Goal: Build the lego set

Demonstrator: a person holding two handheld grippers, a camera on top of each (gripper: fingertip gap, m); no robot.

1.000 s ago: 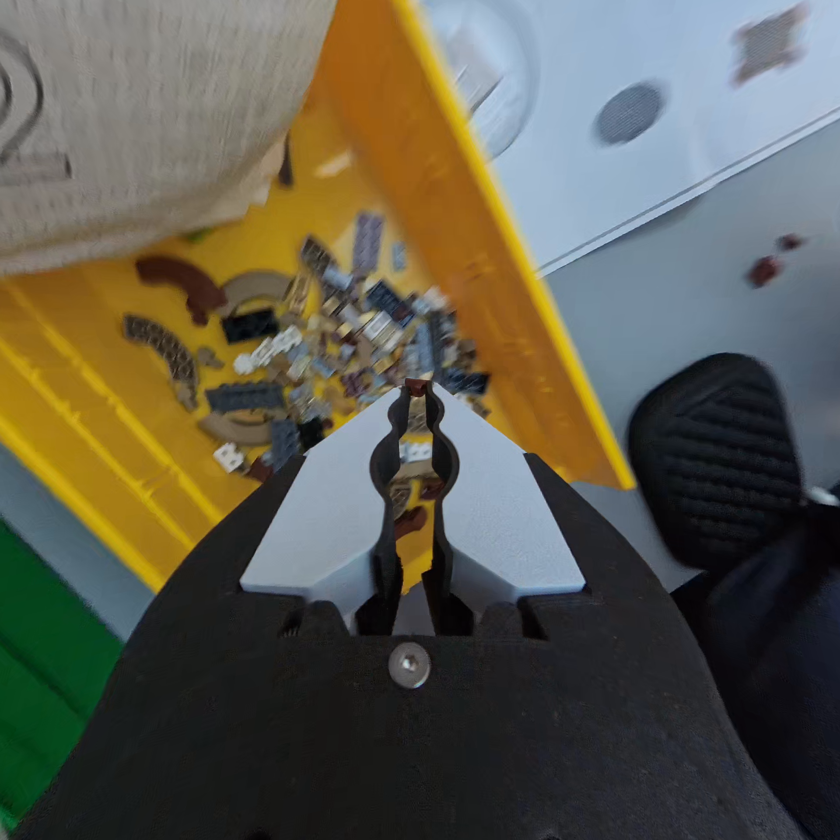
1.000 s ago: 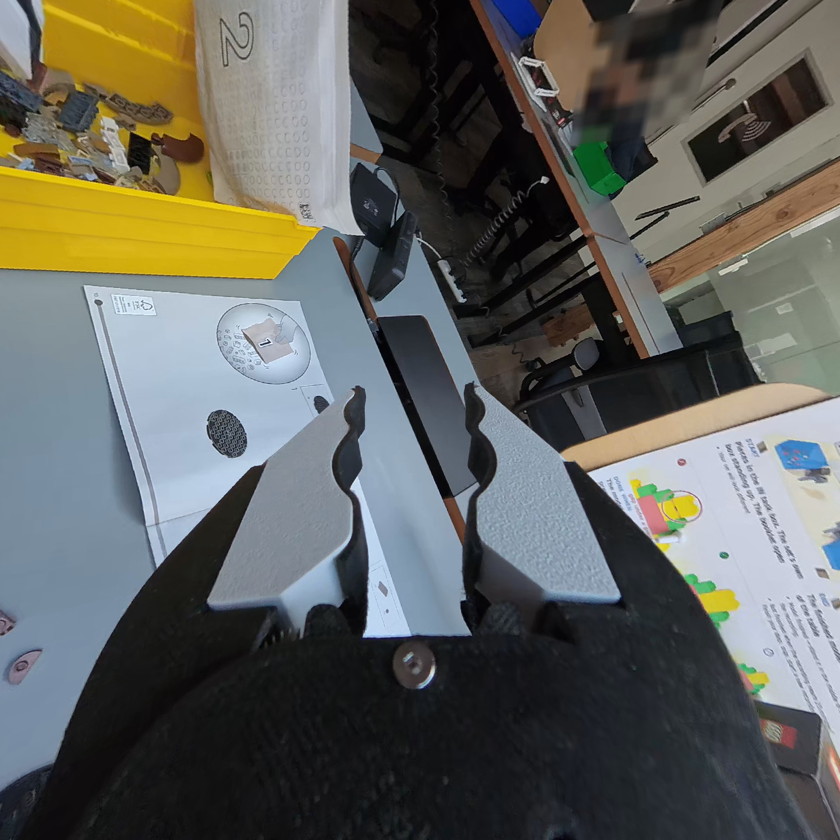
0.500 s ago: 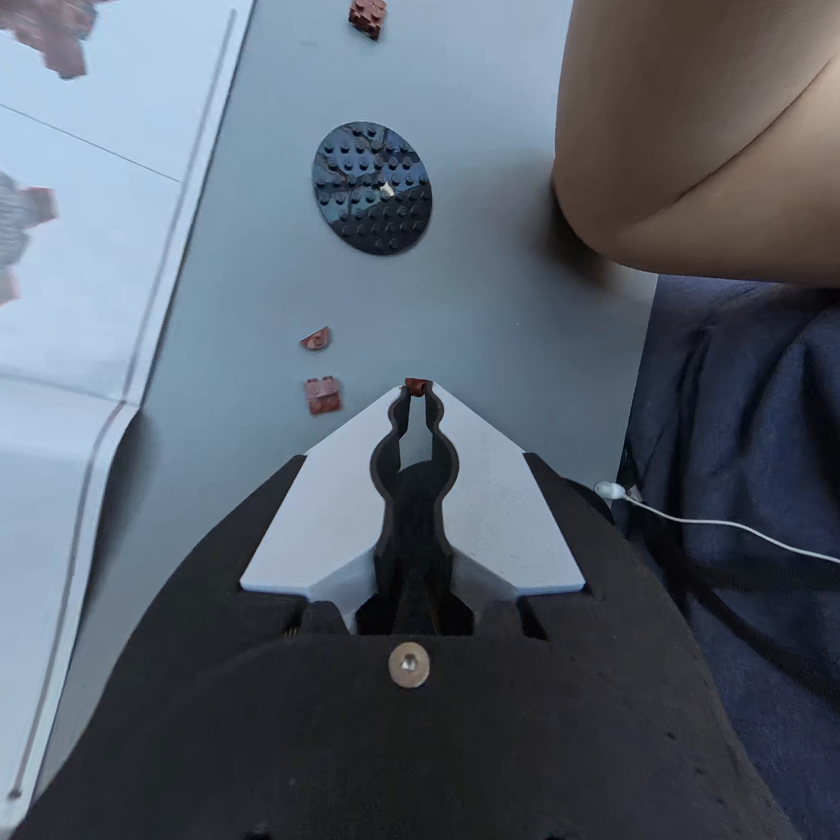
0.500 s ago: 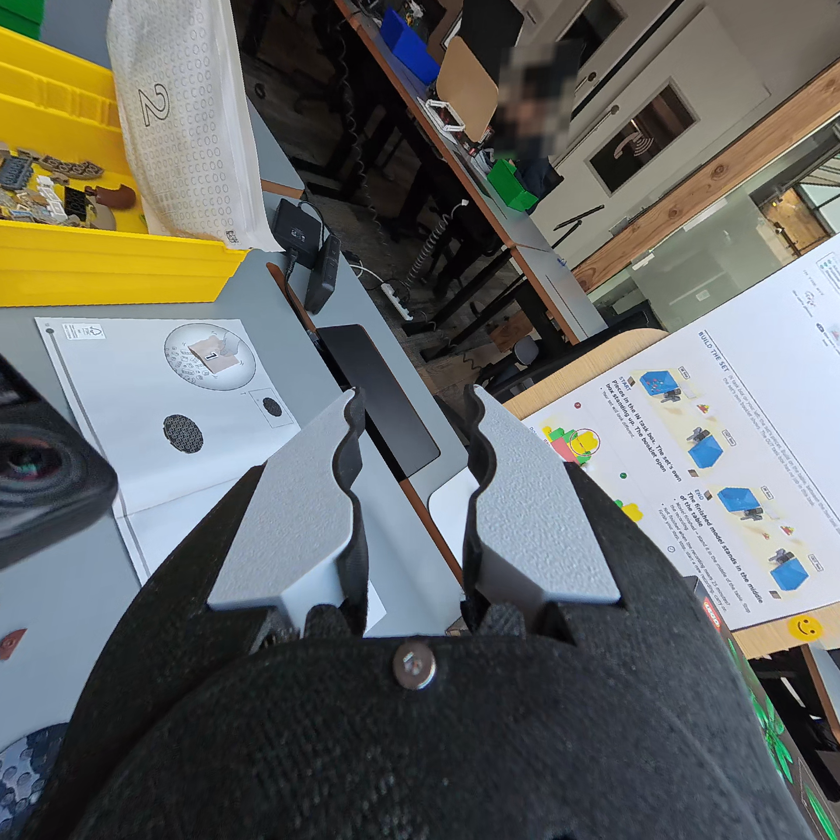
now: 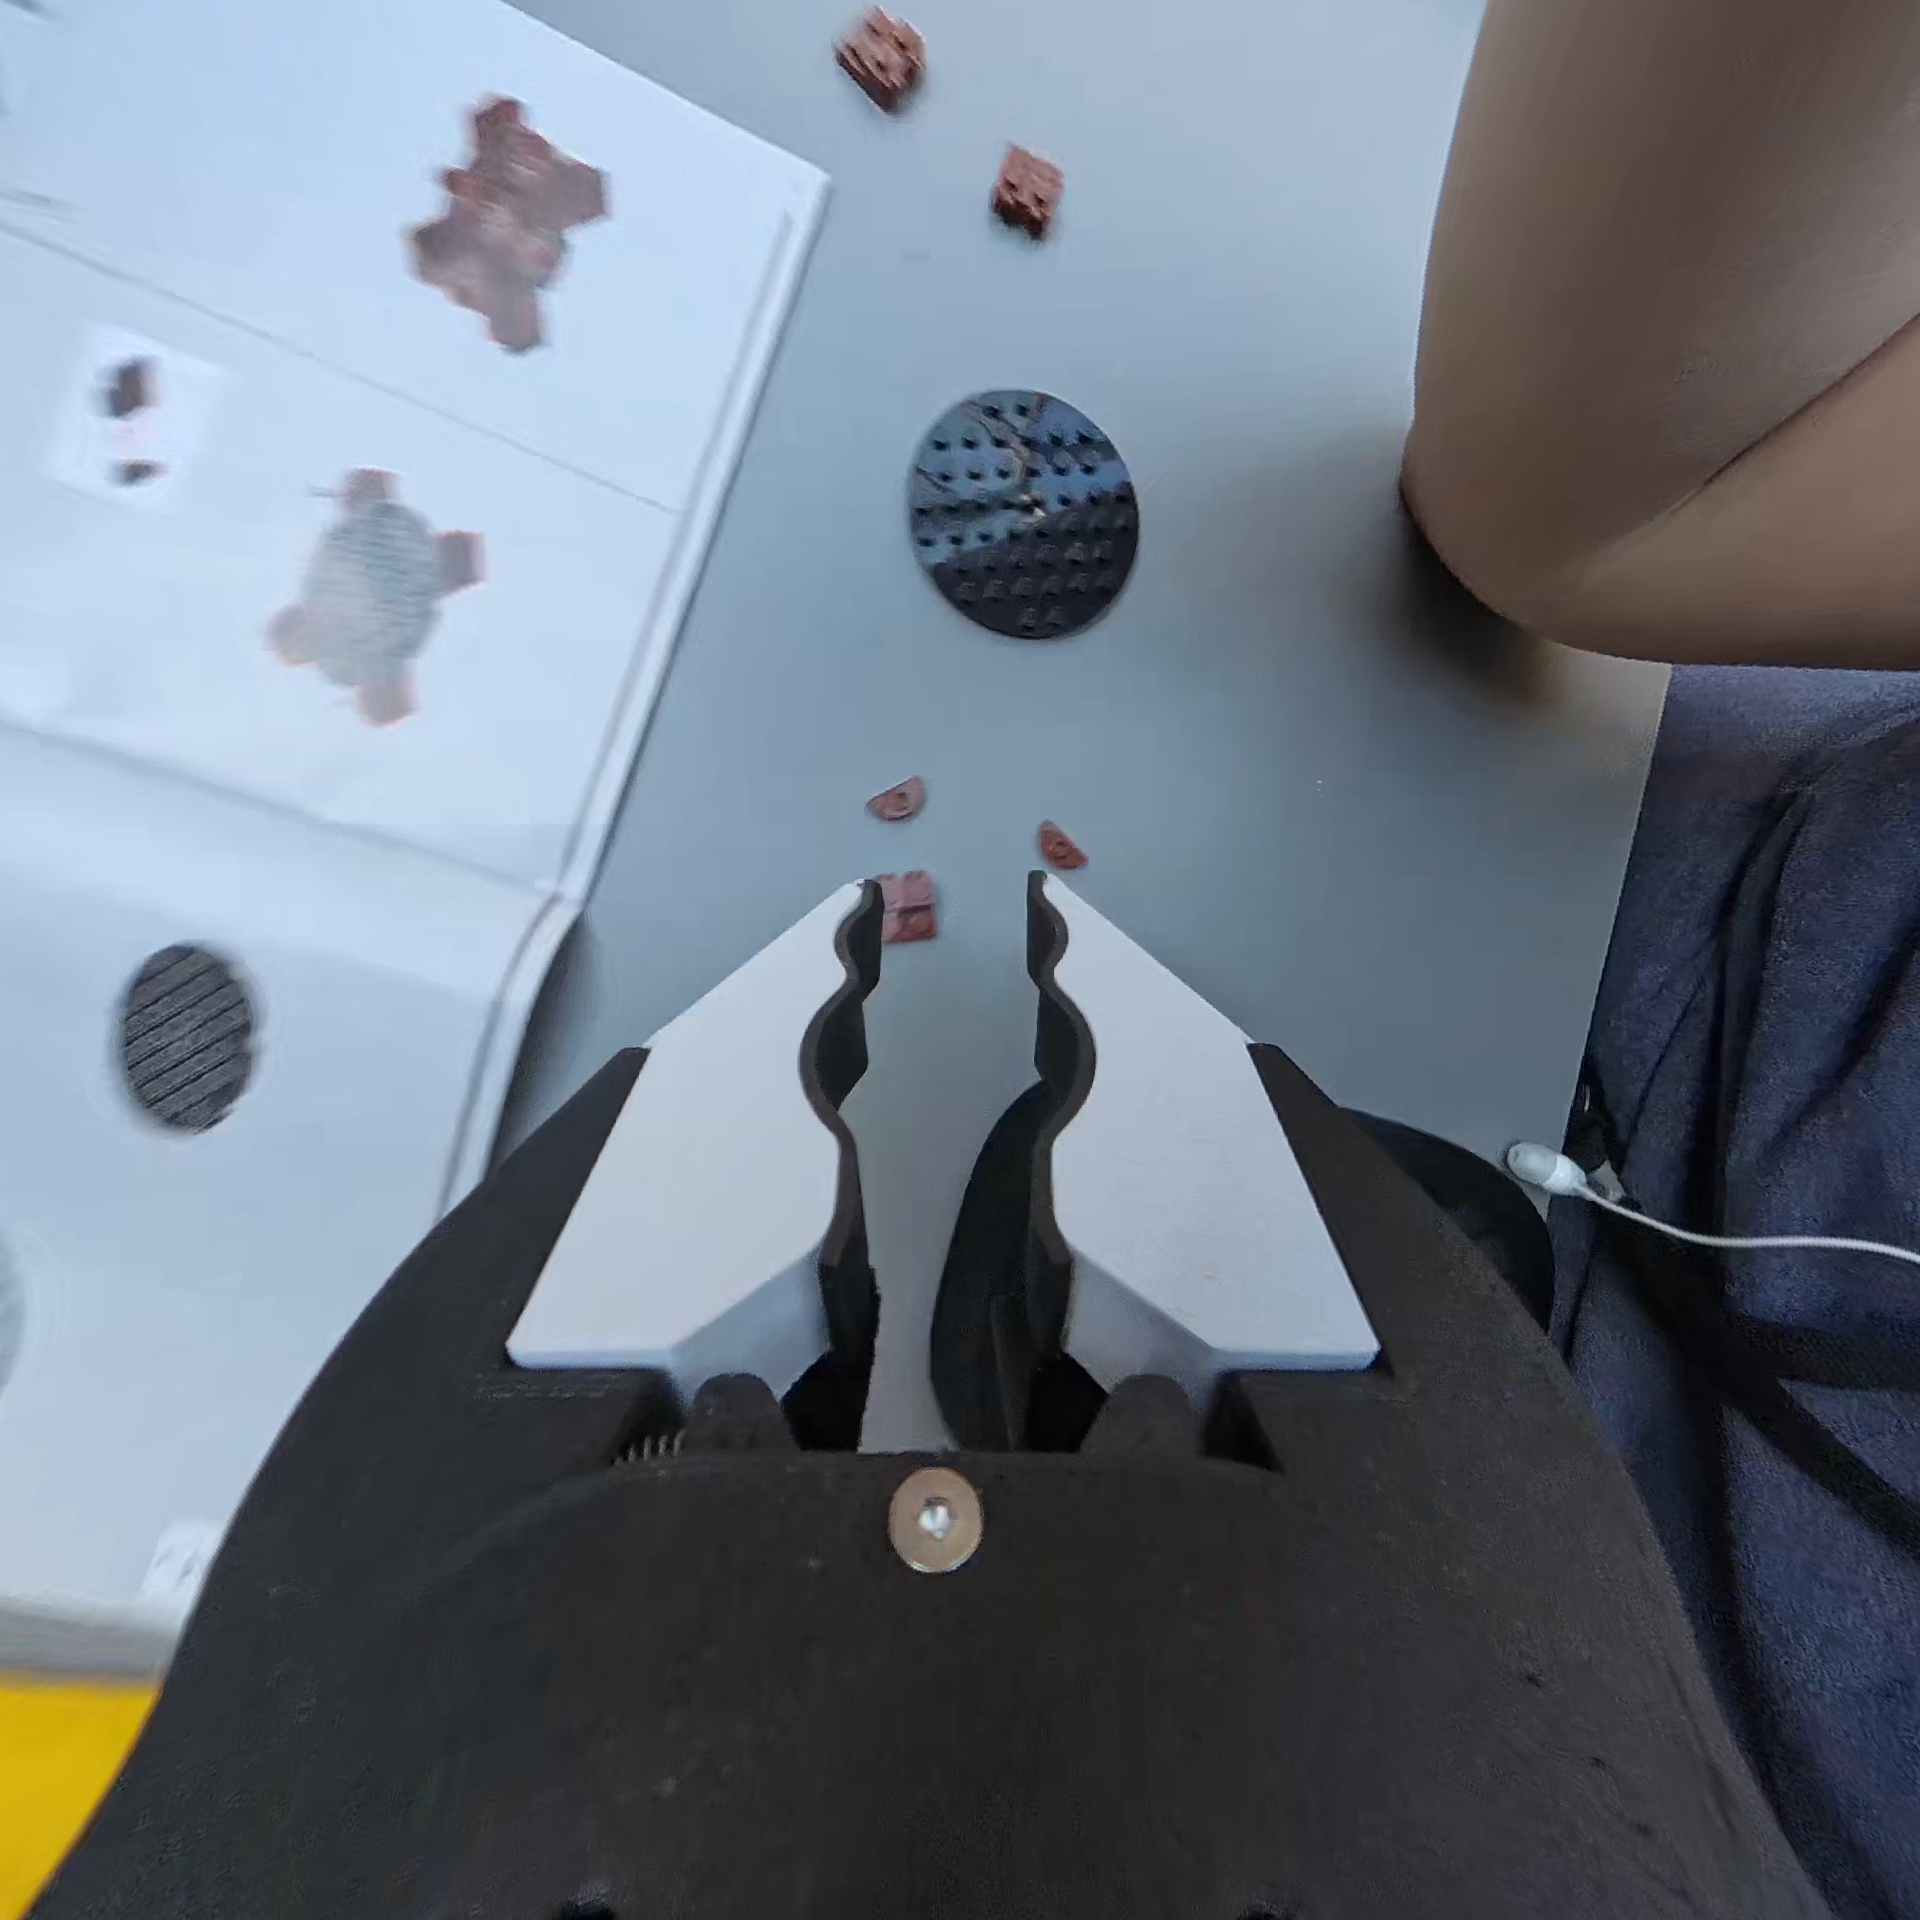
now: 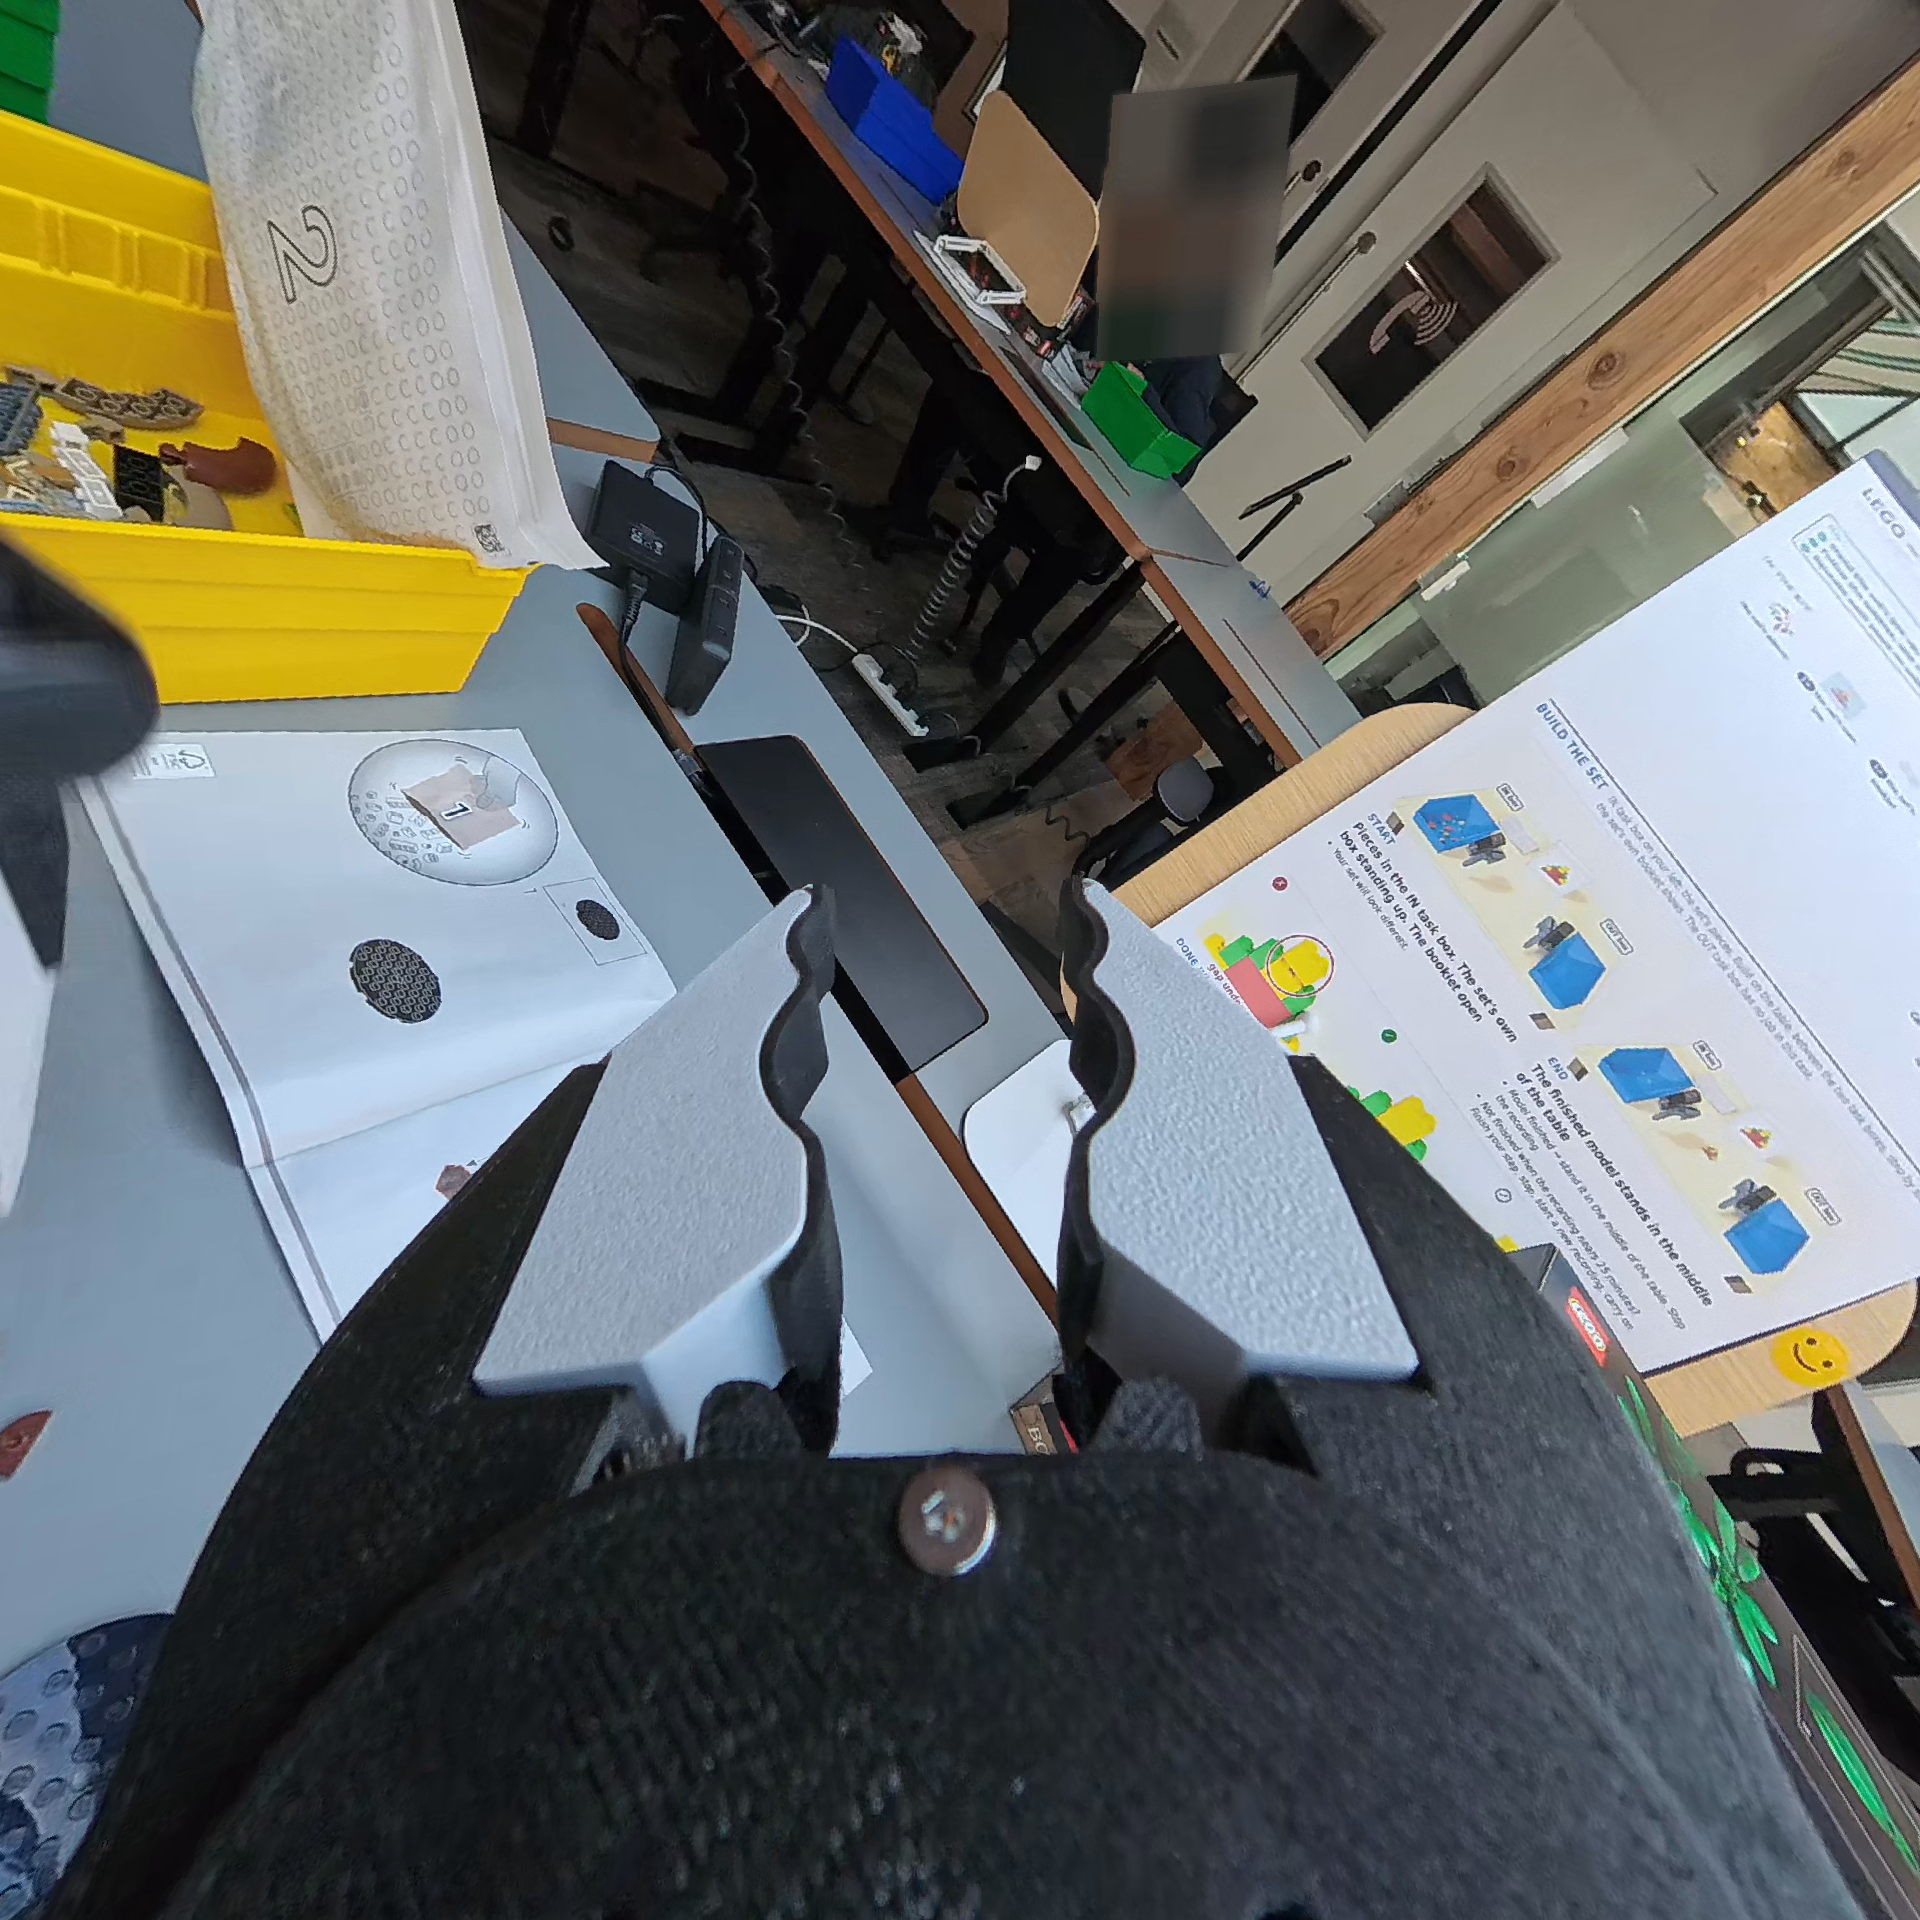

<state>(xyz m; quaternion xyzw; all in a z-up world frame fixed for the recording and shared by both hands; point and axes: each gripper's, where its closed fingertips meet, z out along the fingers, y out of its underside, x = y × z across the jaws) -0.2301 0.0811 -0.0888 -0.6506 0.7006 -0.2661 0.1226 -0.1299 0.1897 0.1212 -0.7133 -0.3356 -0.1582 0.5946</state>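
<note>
Both the left claw and right claw gape empty. Tiny reddish-brown plastic lego pieces lie on the grey counter beside the round dark studded plate; light, rigid, slippery, best pinched across flat sides.

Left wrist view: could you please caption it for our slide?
Open left gripper hovers above small reddish-brown bricks on the grey table, near a round dark studded plate and white instruction booklet.

Dark round studded plate flat on grey table, small reddish-brown pieces scattered around it, apart.
</note>
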